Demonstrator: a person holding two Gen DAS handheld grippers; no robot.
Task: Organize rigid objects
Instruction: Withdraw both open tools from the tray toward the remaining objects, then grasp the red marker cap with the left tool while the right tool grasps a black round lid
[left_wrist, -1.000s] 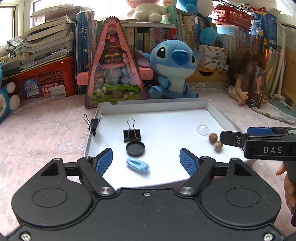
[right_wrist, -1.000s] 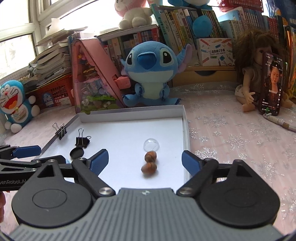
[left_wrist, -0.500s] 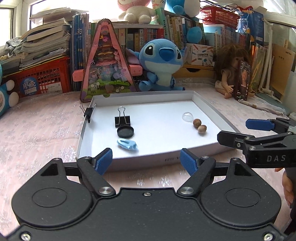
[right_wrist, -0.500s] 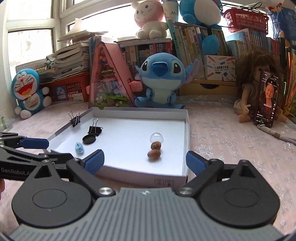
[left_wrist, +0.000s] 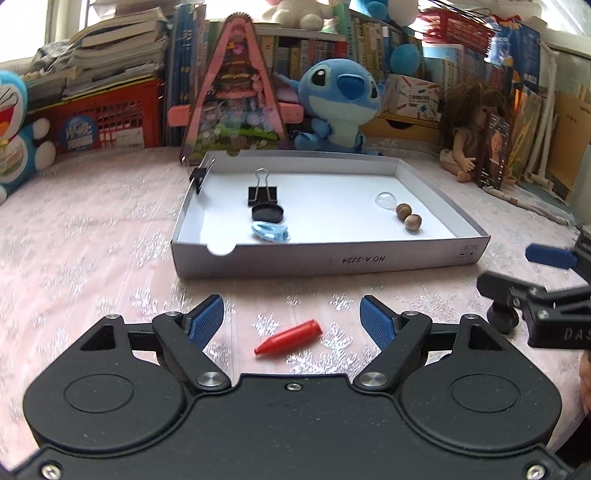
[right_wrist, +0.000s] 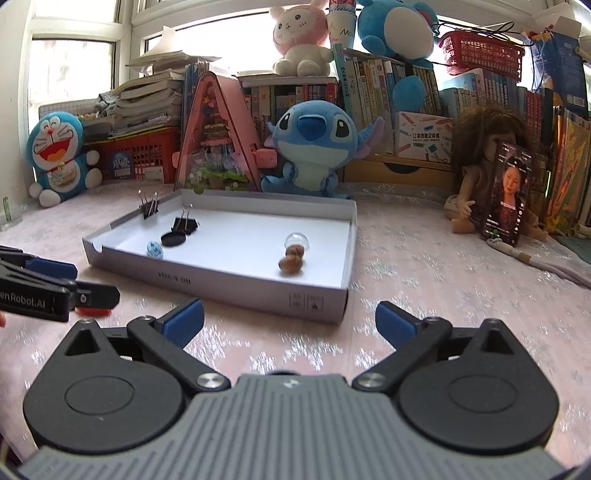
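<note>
A white tray (left_wrist: 328, 258) sits on the pink tablecloth, holding two binder clips (left_wrist: 262, 192), a black round cap (left_wrist: 267, 213), a light blue clip (left_wrist: 269, 232), a clear dome (left_wrist: 386, 201) and two brown nuts (left_wrist: 408, 218). In front of the tray a red cone-shaped piece (left_wrist: 288, 338) lies on the cloth. My left gripper (left_wrist: 291, 314) is open around it, pads apart from it. My right gripper (right_wrist: 288, 319) hangs before the tray's near right corner (right_wrist: 317, 302); its jaws are opening with nothing between them. In the left wrist view the right gripper's fingers (left_wrist: 550, 255) reach in from the right edge.
Behind the tray stand a blue plush (left_wrist: 340, 107), a pink triangular toy house (left_wrist: 236, 99), a doll (right_wrist: 476, 173) with a phone (right_wrist: 508, 192) leaning on it, a red basket (left_wrist: 107, 118) and shelves of books. A cable (right_wrist: 535, 258) lies at the right.
Both grippers have drawn back from over the tray to the cloth in front of it. The red piece has come into the left wrist view. The right jaws stand wider.
</note>
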